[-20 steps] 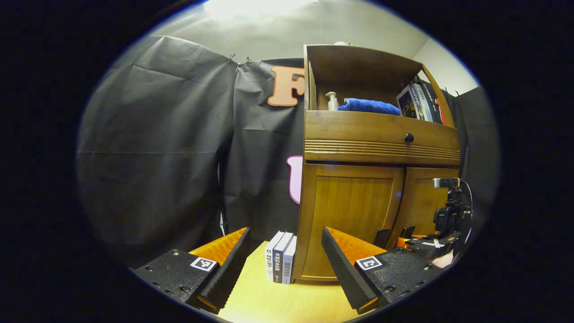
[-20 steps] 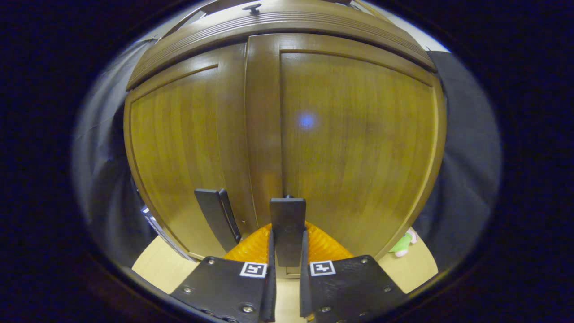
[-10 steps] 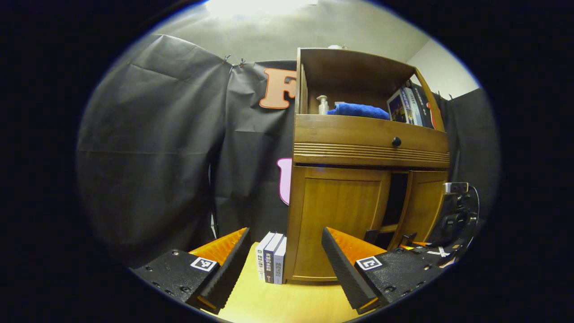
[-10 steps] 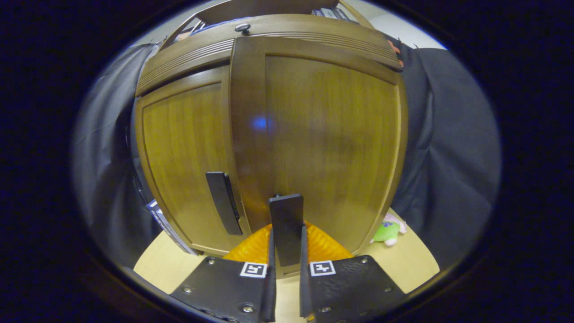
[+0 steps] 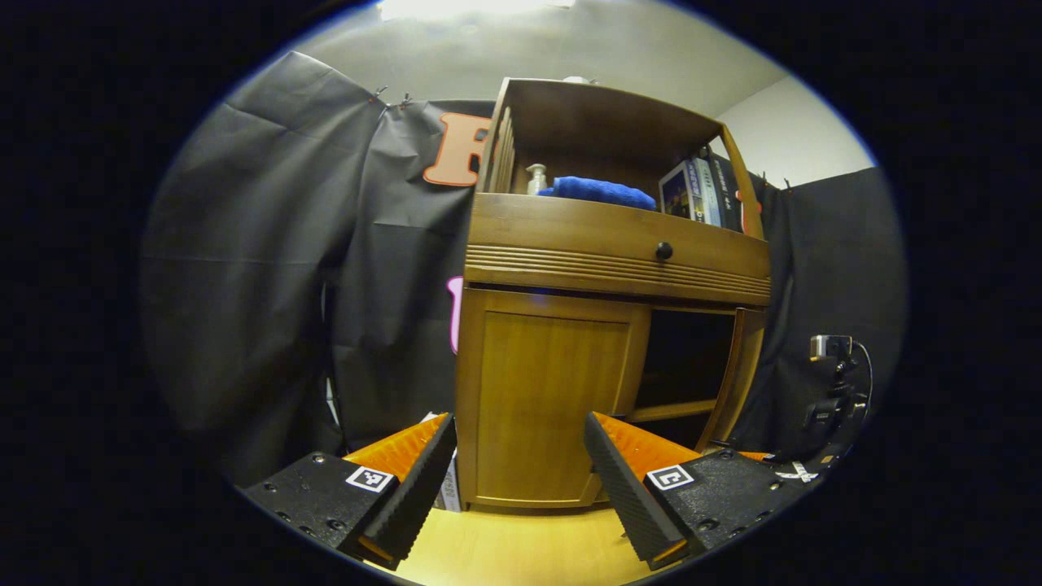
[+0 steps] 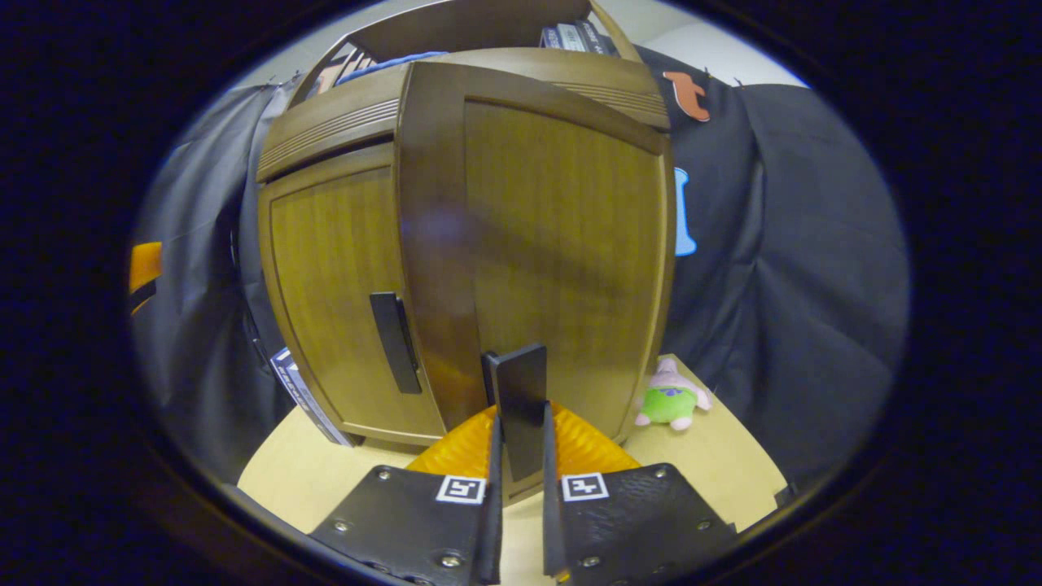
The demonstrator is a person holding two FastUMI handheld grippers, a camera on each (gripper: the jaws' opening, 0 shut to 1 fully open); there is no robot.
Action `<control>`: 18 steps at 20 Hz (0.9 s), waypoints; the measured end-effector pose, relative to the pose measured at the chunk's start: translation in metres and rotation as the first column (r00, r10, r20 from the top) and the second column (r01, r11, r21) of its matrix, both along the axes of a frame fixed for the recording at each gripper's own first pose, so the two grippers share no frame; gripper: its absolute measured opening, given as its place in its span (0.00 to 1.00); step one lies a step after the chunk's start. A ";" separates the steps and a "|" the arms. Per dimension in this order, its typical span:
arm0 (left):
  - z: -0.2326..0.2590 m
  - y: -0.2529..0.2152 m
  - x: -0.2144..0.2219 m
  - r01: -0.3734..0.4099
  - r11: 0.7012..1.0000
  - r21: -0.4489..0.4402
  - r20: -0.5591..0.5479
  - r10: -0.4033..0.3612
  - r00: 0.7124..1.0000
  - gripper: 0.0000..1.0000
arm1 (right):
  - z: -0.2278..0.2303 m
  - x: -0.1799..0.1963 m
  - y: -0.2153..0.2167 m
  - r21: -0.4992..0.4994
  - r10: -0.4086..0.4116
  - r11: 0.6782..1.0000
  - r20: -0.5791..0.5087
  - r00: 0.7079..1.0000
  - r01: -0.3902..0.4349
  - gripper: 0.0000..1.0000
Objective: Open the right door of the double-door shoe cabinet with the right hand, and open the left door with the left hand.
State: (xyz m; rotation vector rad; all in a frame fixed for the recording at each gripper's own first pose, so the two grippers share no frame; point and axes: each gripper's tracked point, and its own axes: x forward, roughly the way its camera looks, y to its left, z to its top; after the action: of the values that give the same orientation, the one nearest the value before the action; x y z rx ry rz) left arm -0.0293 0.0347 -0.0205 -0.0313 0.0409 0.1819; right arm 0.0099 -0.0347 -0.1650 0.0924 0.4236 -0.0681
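While my right gripper (image 6: 518,456) is clamping the right door's handle (image 6: 518,407), I am judging a steady pull along the hinge arc best. My left gripper (image 5: 517,472) is hanging wide open, holding nothing, near the shut left door (image 5: 547,399). Its handle (image 6: 394,342) is waiting. Books (image 6: 301,395) and a plush toy (image 6: 672,399) are flanking the cabinet (image 5: 619,244).

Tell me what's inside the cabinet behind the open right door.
Through the cabinet opening, one shelf board shows; the rest is dark, contents untellable.
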 end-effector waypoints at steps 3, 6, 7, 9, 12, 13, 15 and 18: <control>-0.005 -0.022 0.010 0.062 0.998 -0.009 -0.010 -0.062 0.998 0.97 | 0.001 -0.018 -0.017 -0.001 -0.035 0.999 -0.003 0.999 0.035 0.19; -0.011 -0.042 0.018 0.112 0.994 -0.014 -0.022 -0.112 0.993 0.96 | 0.002 -0.034 -0.039 -0.013 -0.076 0.997 -0.007 0.997 0.076 0.19; -0.013 -0.046 0.021 0.124 0.992 -0.018 -0.027 -0.125 0.992 0.97 | 0.003 -0.038 -0.045 -0.018 -0.083 0.996 -0.007 0.997 0.083 0.19; -0.017 -0.057 0.024 0.148 0.989 -0.029 -0.032 -0.149 0.988 0.96 | 0.003 -0.046 -0.057 -0.035 -0.100 0.994 -0.006 0.995 0.099 0.19; -0.024 -0.068 0.029 0.176 0.983 -0.045 -0.047 -0.178 0.983 0.96 | 0.003 -0.057 -0.076 -0.058 -0.147 0.988 -0.008 0.989 0.147 0.19; -0.025 -0.071 0.032 0.182 0.982 -0.047 -0.051 -0.184 0.982 0.96 | 0.003 -0.059 -0.081 -0.060 -0.155 0.986 -0.006 0.988 0.154 0.19; -0.027 -0.076 0.036 0.195 0.980 -0.049 -0.058 -0.198 0.979 0.96 | 0.006 -0.062 -0.088 -0.057 -0.154 0.986 0.001 0.988 0.154 0.19; -0.032 -0.082 0.041 0.210 0.977 -0.044 -0.068 -0.213 0.975 0.96 | 0.000 -0.069 -0.102 -0.065 -0.183 0.981 -0.011 0.983 0.182 0.19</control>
State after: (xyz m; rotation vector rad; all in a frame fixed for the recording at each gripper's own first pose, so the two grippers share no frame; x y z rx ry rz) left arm 0.0117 -0.0470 -0.0521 -0.0571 0.1193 -0.0309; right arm -0.0589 -0.1366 -0.1646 0.0676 0.4286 -0.2634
